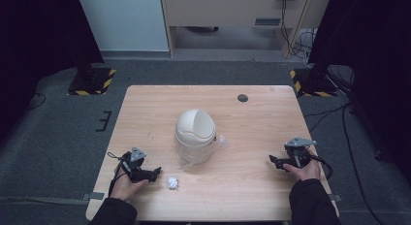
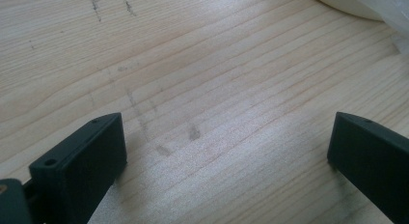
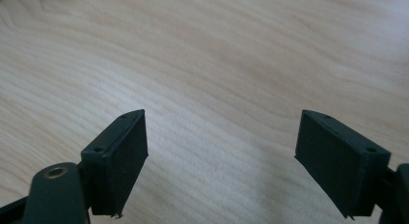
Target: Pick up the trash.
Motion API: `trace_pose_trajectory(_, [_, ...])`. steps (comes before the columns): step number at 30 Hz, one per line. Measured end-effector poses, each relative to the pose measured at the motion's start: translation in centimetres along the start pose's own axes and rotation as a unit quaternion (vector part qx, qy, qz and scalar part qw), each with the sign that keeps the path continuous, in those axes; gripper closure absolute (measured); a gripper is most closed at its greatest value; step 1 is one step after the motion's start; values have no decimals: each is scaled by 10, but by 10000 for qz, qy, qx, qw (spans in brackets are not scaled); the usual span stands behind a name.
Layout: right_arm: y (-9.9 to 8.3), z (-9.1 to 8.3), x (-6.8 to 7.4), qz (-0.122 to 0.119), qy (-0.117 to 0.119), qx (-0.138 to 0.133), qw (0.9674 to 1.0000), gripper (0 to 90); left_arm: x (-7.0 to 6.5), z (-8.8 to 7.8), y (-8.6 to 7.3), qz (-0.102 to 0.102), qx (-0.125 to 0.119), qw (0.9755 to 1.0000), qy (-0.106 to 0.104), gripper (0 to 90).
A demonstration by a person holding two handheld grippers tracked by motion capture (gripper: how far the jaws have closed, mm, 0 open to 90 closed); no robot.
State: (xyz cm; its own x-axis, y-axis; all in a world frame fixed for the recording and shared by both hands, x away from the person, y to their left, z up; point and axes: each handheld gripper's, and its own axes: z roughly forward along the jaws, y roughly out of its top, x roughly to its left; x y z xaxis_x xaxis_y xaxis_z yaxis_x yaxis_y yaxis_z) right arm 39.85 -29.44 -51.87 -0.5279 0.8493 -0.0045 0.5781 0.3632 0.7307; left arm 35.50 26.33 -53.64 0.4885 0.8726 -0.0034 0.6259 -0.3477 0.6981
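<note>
A small cream bin (image 1: 195,135) with a domed swing lid stands near the middle of the wooden table (image 1: 252,123), a clear plastic liner showing at its base. A crumpled white paper ball (image 1: 173,183) lies near the front edge, just right of my left gripper (image 1: 156,173). That gripper rests low on the table, open, pointing right toward the ball. In the left gripper view its jaws (image 2: 226,147) stand wide over bare wood, with the bin's rim (image 2: 347,4) at top right. My right gripper (image 1: 272,160) sits at the right, open, pointing left; its jaws (image 3: 222,142) hold nothing.
A dark round hole (image 1: 243,97) marks the table's far side. Grey carpet surrounds the table, with black stands on striped bases (image 1: 92,79) at both far corners and cables (image 1: 339,113) on the right.
</note>
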Motion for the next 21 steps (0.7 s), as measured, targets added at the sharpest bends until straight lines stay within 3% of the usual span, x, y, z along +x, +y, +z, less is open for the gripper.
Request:
trace_pose_trajectory(6, [7, -6, 2, 92, 93, -244, 9996, 165, 0, 0, 0, 0, -1, 10000, -2, 0])
trace_pose_trajectory(13, [15, -8, 8, 18, 231, -336, 9992, 168, 0, 0, 0, -2, -1, 10000, -4, 0])
trace_pose_trajectory(21, [22, -14, 9, 35, 227, -499, 9985, 164, 0, 0, 0, 0, 1, 10000, 0, 0])
